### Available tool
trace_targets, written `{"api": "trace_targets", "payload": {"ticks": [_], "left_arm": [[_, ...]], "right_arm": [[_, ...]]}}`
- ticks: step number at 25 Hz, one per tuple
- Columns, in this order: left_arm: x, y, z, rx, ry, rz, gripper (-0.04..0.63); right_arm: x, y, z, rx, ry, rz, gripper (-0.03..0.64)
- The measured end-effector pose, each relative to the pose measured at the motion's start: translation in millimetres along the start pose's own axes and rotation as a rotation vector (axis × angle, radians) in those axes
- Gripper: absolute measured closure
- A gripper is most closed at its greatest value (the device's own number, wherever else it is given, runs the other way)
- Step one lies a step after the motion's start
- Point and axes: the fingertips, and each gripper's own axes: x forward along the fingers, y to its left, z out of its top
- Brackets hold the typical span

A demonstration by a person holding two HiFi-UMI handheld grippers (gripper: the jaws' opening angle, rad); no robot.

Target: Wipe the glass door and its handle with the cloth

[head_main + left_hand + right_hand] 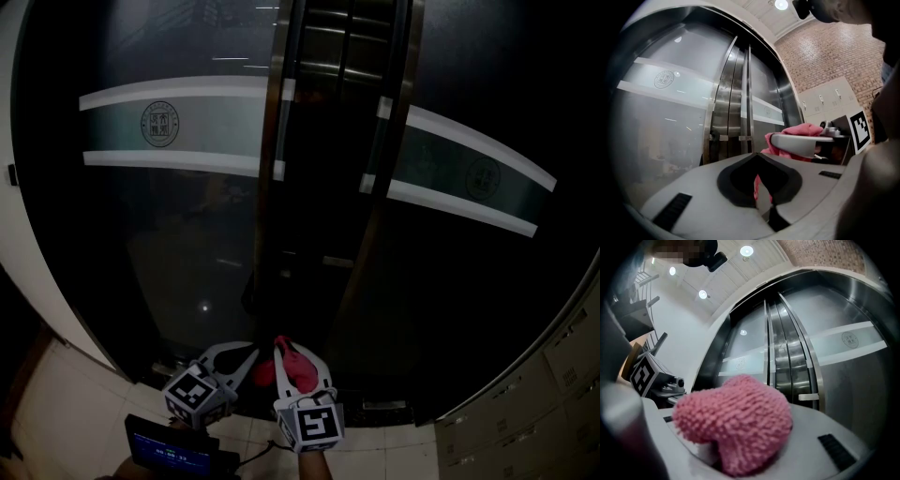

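The left gripper (pixel 754 158) hangs low before the door with its jaws pressed together at the tips. A sliver of pink shows in the hollow behind them, and I cannot tell whether that is pinched or only seen through the gap. Above it rises the left leaf of the glass door (pixel 187 253), dark, with a frosted band (pixel 187 131) and a round emblem across it. At the middle seam stand two upright bar handles, the left handle (pixel 279 131) and the right handle (pixel 375 141), each beside its own steel stile.

Just right of the left gripper, the right gripper (pixel 292 361) pinches the pink cloth (pixel 736 423), a nubby wad bulging out past its jaws. The cloth is well below the handles and apart from the glass.

By my reading, wiping has not begun and this is the approach. The next move calls for lifting the cloth forward until its free bulge, not the jaw tips, presses flat on the pane. It can then sweep across and close round a handle.

There is open room over both leaves. The edges to mind are the projecting handles, the steel stiles at the seam and the curved frame at the far left. The lockers (pixel 562 375) stand close at the right.
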Motion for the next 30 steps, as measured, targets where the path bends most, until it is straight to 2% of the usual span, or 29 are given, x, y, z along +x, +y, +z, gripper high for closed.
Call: {"api": "trace_targets", "payload": {"ticks": [7,11,30], "left_arm": [[-2,6,-7,0.031,-0.003,0.008,0.584],[-3,4,-2,0.001,0.000,0.016,0.584],[1,11,-9,0.005,0.003,0.014,0.584]], "right_arm": [[-1,2,-4,0.003,-0.002,0.002,0.566],[-1,1,-6,0.003,-0.004,-0.004,0.568],[3,3,-5,-0.008,0.010,0.003,0.569]]}}
